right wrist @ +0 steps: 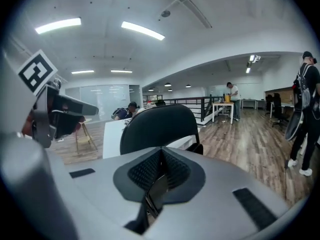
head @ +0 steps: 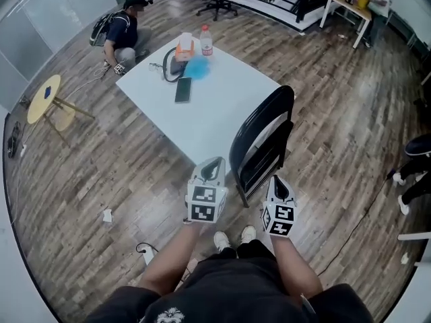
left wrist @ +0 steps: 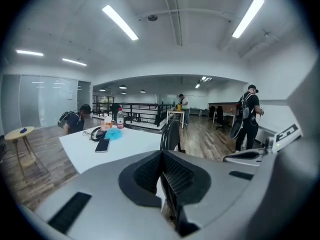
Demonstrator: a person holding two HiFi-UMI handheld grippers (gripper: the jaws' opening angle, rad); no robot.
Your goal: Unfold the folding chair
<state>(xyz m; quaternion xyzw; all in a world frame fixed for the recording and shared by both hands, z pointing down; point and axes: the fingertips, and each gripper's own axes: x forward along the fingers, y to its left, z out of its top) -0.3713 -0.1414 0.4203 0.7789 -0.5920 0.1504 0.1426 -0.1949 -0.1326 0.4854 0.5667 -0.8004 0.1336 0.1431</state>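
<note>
The black folding chair stands folded and upright on the wood floor, at the near right corner of the white table. My left gripper is just left of the chair, shut and empty. My right gripper hovers by the chair's near right side, also shut with nothing between its fingers. The left gripper view shows the chair edge-on beyond the shut left gripper. In the right gripper view the chair's rounded back fills the middle, close ahead of the shut right gripper. Neither gripper touches the chair.
On the table lie a phone, headphones, a blue item and a bottle. A person crouches beyond the table. A round yellow stool stands left. Another person stands right, and a cable runs across the floor.
</note>
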